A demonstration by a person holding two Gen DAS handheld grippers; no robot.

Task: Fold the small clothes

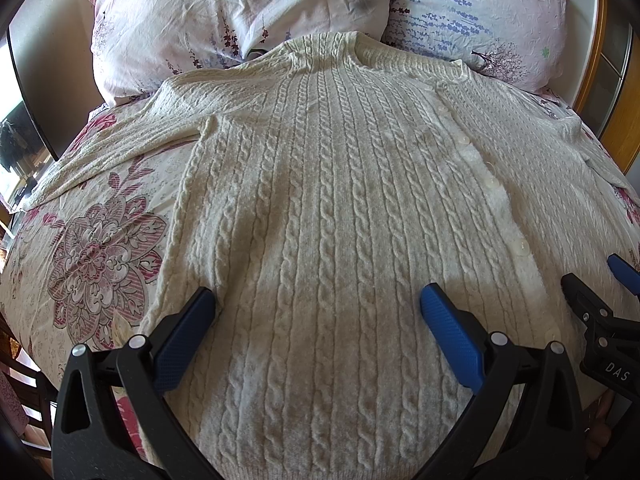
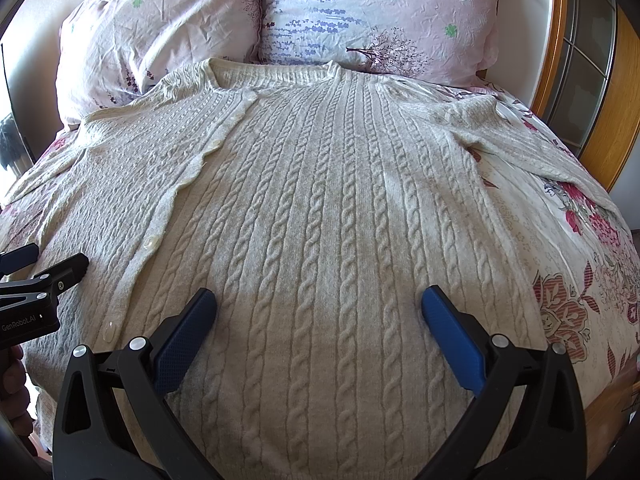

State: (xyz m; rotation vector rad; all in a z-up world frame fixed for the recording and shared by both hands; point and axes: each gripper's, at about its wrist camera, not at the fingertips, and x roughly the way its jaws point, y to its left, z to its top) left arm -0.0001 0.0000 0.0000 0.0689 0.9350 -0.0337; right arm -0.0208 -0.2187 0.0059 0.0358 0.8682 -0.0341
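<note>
A cream cable-knit cardigan lies flat and spread out on the bed, collar toward the pillows, sleeves out to both sides; it also shows in the right wrist view. Its button placket runs down the front, seen too in the right wrist view. My left gripper is open and empty, hovering over the cardigan's left half near the hem. My right gripper is open and empty over the right half near the hem. The right gripper shows at the left view's edge; the left gripper shows at the right view's edge.
A floral bedsheet covers the bed. Two pink floral pillows lie beyond the collar. A wooden-framed cabinet stands at the right of the bed. A dark chair stands at the bed's left.
</note>
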